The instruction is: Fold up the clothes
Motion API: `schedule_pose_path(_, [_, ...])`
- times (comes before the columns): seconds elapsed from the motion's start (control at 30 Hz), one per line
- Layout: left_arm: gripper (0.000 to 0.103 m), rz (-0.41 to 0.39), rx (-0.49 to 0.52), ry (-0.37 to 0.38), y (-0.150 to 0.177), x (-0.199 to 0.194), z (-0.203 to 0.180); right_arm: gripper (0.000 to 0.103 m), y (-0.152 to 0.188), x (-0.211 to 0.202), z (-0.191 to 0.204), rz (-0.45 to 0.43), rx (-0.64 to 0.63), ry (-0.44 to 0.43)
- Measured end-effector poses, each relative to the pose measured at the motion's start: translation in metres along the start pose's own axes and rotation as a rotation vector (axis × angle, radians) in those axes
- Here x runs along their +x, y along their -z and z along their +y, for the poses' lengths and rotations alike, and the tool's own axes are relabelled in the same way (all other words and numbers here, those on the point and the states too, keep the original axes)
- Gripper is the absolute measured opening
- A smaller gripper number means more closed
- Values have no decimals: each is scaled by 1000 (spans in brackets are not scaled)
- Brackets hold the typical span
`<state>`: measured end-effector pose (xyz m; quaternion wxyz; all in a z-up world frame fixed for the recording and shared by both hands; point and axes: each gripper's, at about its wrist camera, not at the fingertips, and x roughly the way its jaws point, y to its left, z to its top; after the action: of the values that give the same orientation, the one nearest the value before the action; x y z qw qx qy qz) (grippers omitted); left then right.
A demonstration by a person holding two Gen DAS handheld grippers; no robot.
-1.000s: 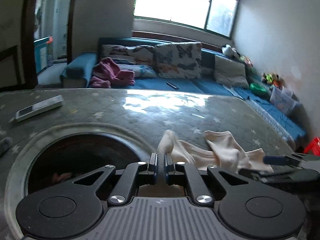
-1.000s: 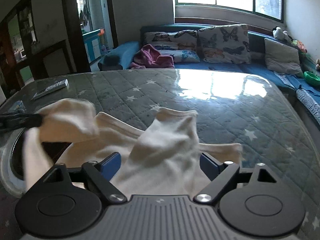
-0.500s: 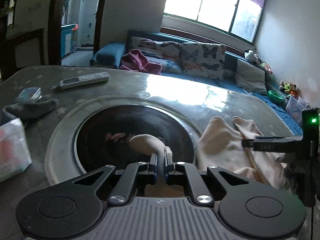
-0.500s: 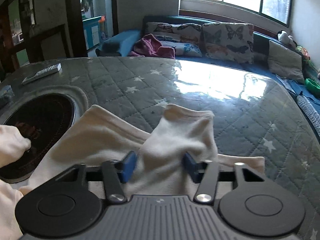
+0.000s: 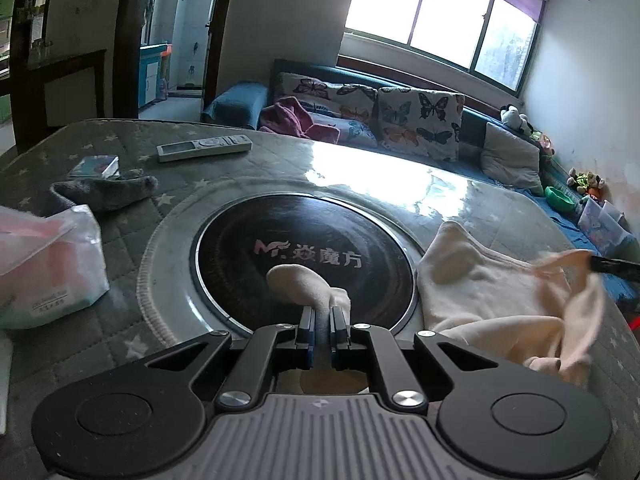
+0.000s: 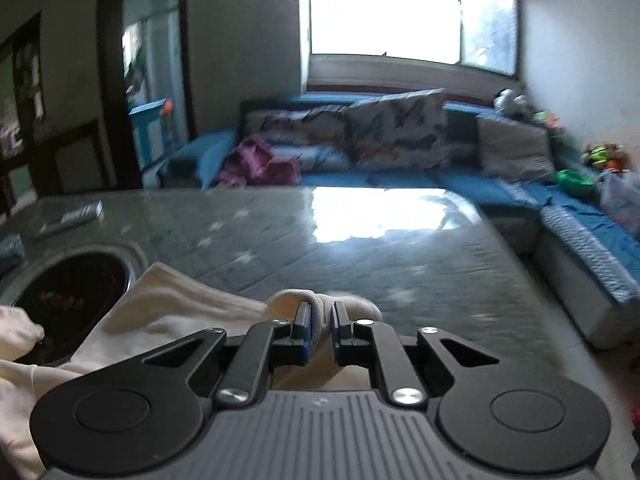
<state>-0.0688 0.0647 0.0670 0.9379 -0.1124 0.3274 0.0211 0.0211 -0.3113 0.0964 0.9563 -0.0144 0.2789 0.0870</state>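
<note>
the left gripper [image 5: 321, 330] clenches one end of the cream garment [image 5: 492, 300]; the right gripper [image 6: 321, 330] has just closed, pinching a fold.

This is a living room in a home. A blue corner sofa [image 5: 452, 160] with butterfly cushions [image 5: 416, 120] stands under a wide window [image 5: 440, 16]. Soft toys [image 5: 514, 118] sit at the sofa's far corner, and a remote control [image 5: 204, 147] lies near the far left edge of the quilted tabletop [image 5: 280, 160].

Black two-finger left gripper [image 5: 321, 330] is showing blue-edged fingers [image 5: 306, 332], silver screws and a ribbed grey base, lower centre.
</note>
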Motion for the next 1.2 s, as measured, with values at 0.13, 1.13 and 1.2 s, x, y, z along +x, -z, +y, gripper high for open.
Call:
schedule_pose_path(0.13, [8,6,1,4,7,-13,6,9,15,-51,-34,-45,43,82])
schedule_pose_path(1.13, [40,13,302,243,21,-55,-71,59,76,-39,-64,180,-48,181])
schedule_pose_path(1.2, [40,29,312,290,24,-48,-86,60,82,-35,-66,189,-80,241])
